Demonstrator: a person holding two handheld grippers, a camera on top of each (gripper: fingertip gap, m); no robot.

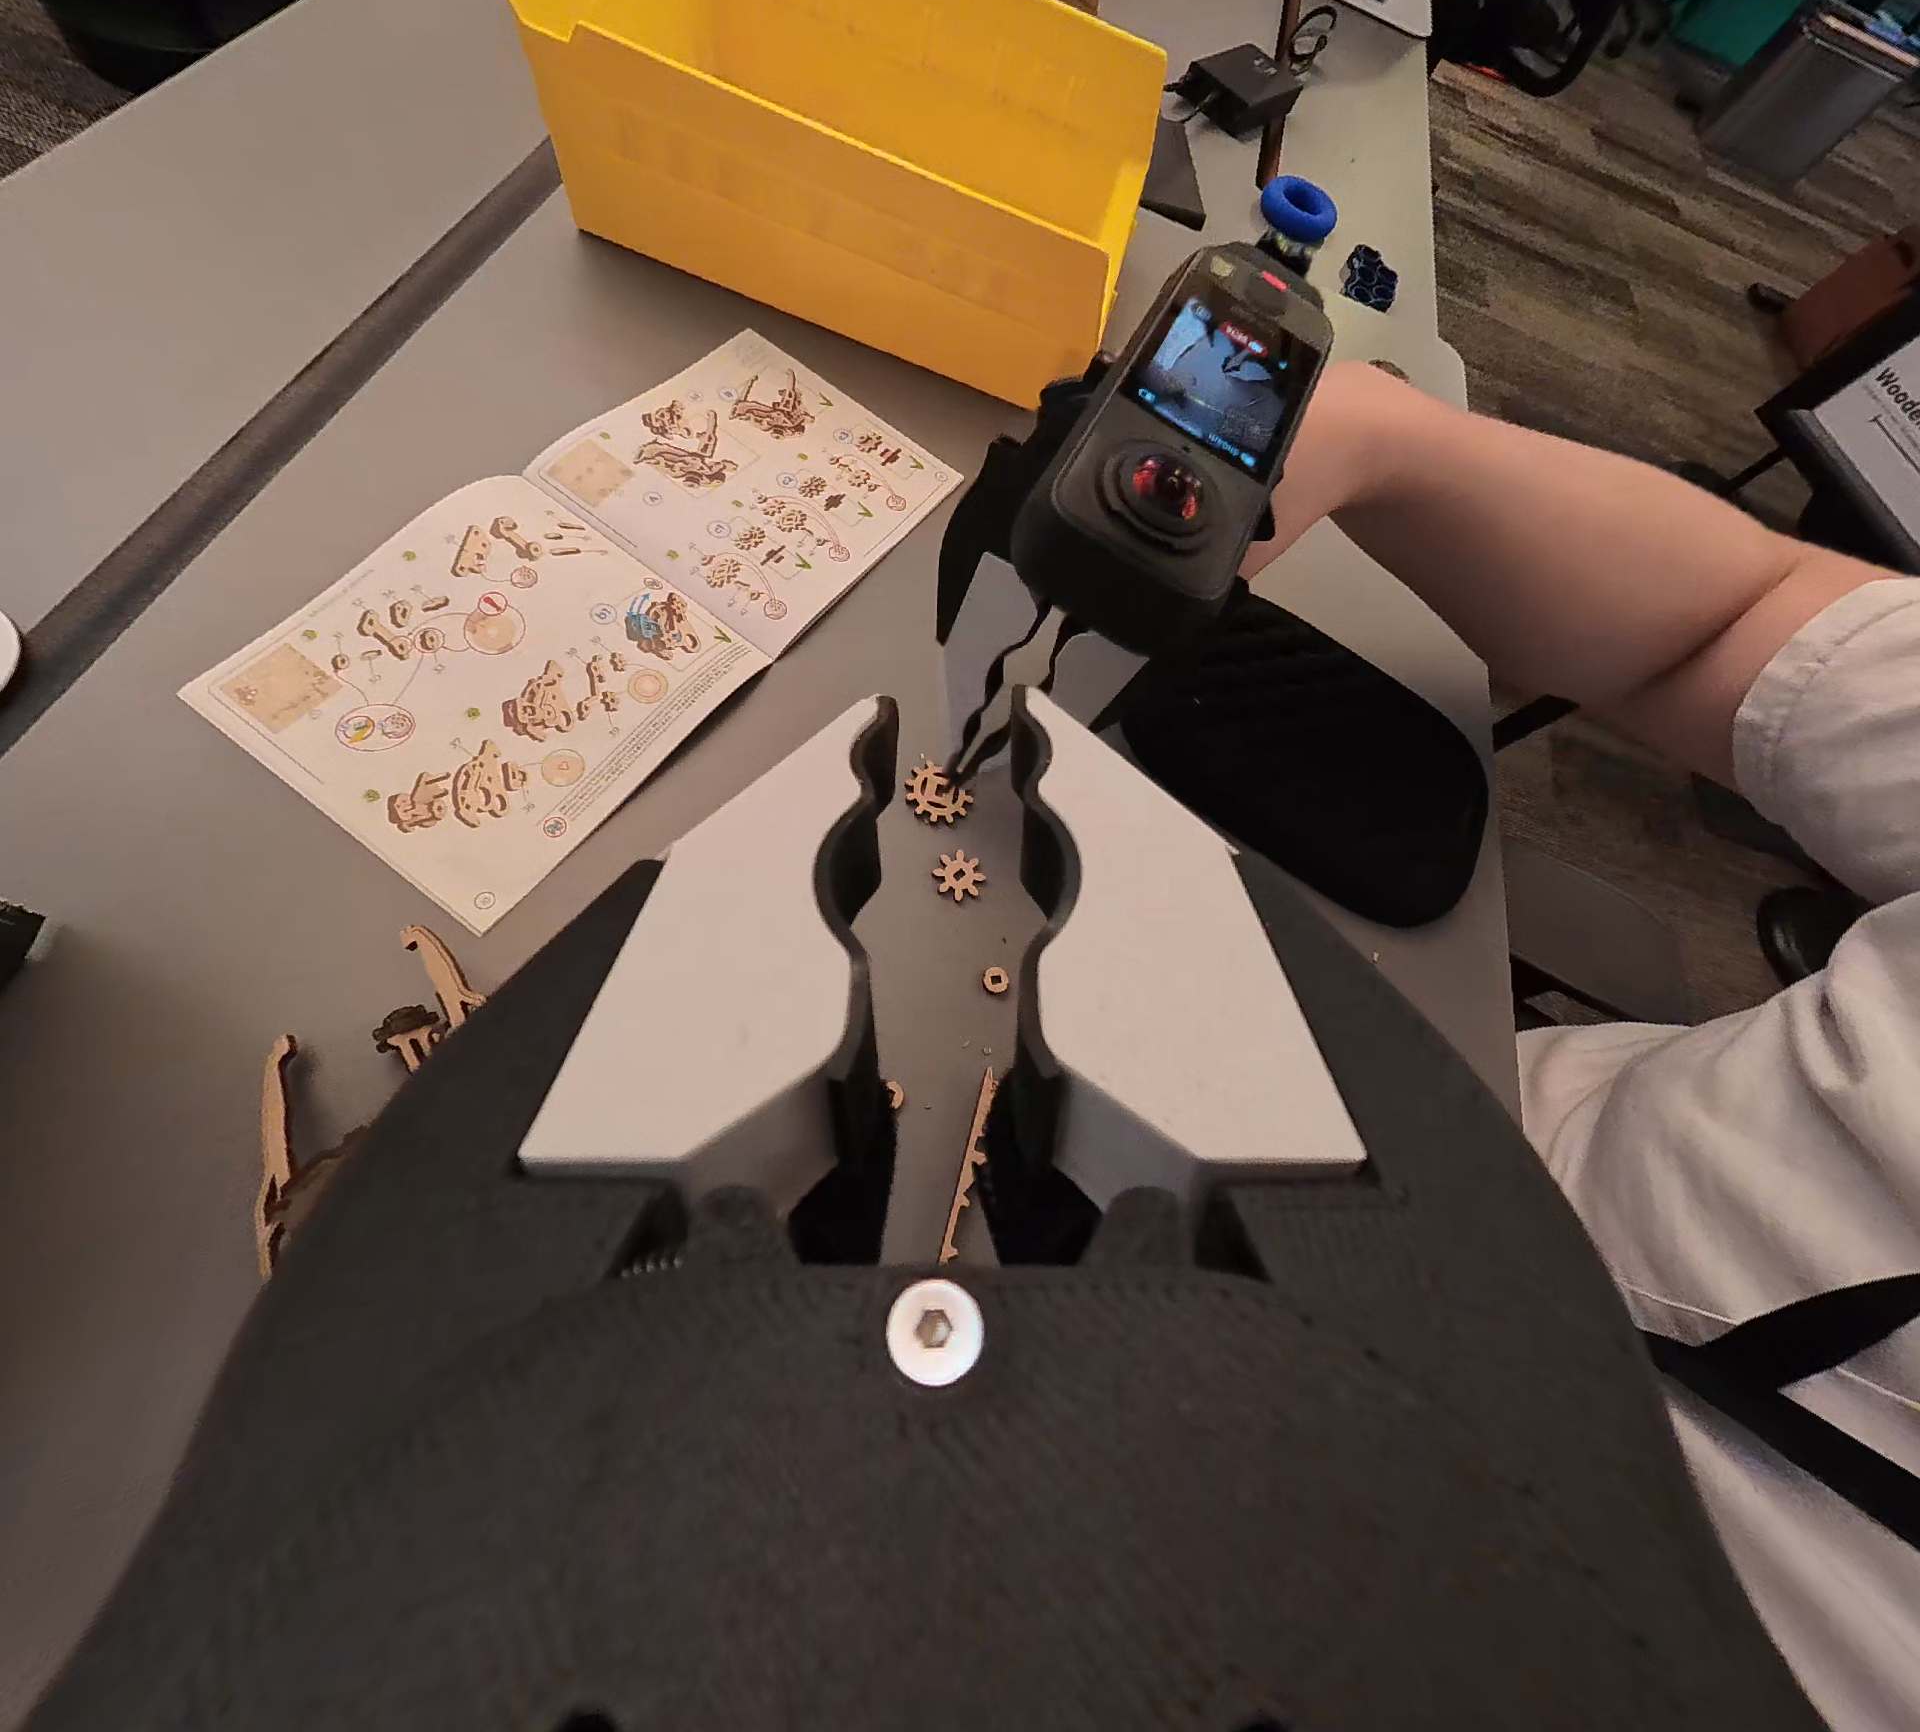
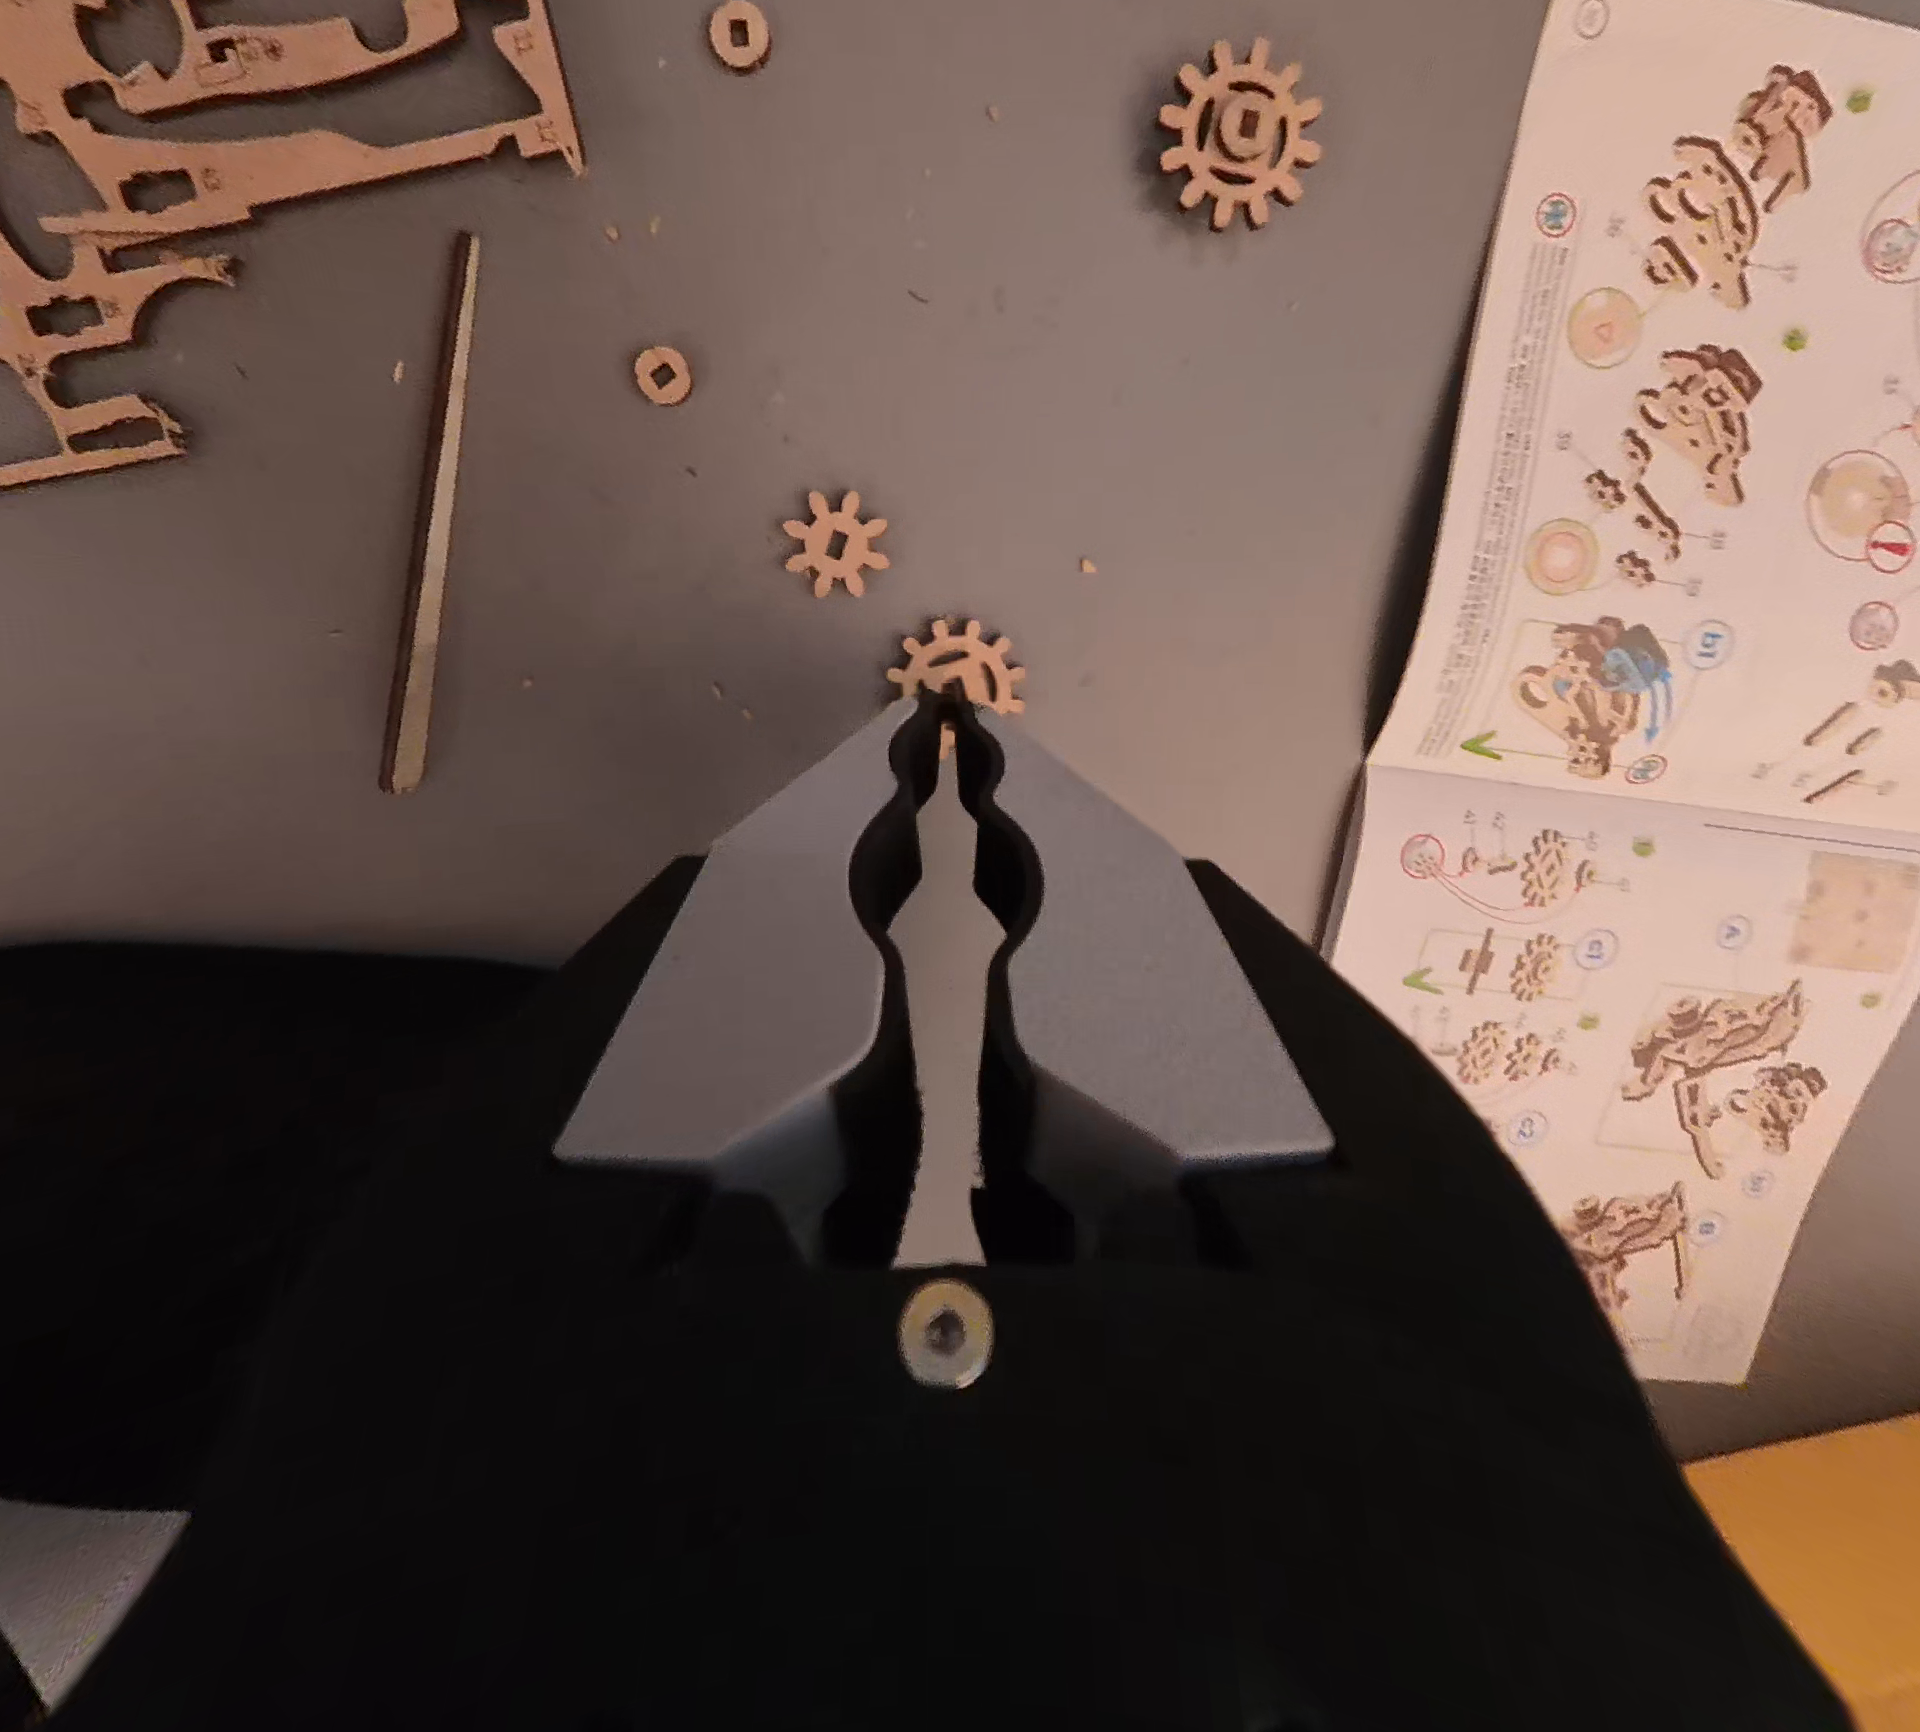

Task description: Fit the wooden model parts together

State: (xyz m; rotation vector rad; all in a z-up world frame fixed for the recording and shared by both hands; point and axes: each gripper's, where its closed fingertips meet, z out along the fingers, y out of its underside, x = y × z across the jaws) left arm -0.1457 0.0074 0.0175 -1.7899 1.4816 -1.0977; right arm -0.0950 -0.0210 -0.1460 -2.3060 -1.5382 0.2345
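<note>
We are working over a grey counter (image 2: 1039, 394) with two grippers. Our right gripper (image 2: 948, 726) is pressing its fingers nearly together at the tips, and they are pinching a small pale wooden peg (image 2: 948, 740) that is meeting the hub of a medium gear (image 2: 956, 666) lying flat on the counter; whether the peg is already seated in the hub is hard for us to tell, since the tips are covering it. From the left wrist view we are seeing the same gear (image 1: 938, 790) under the right gripper (image 1: 971, 747), whose tips are touching it.

Our left gripper (image 1: 956, 747) is hovering above the counter with its fingers parted and nothing between them.

Counting the loose parts in the right wrist view, we are finding three gears: the medium one at the fingertips, a small gear (image 2: 836, 543) just beyond it, and a large gear (image 2: 1240, 132) well apart to the right. We are also counting two small round washers (image 2: 662, 376) (image 2: 740, 34), one thin wooden stick (image 2: 431, 519) to the left, and one punched-out wooden sheet (image 2: 260, 155) in the upper left corner.

One open instruction booklet (image 2: 1621, 747) is lying at the right edge. In the left wrist view one yellow bin (image 1: 831, 124) is standing behind the booklet (image 1: 571, 622), and one black pouch (image 1: 1320, 768) is lying beneath the forearm (image 1: 1538, 560).
</note>
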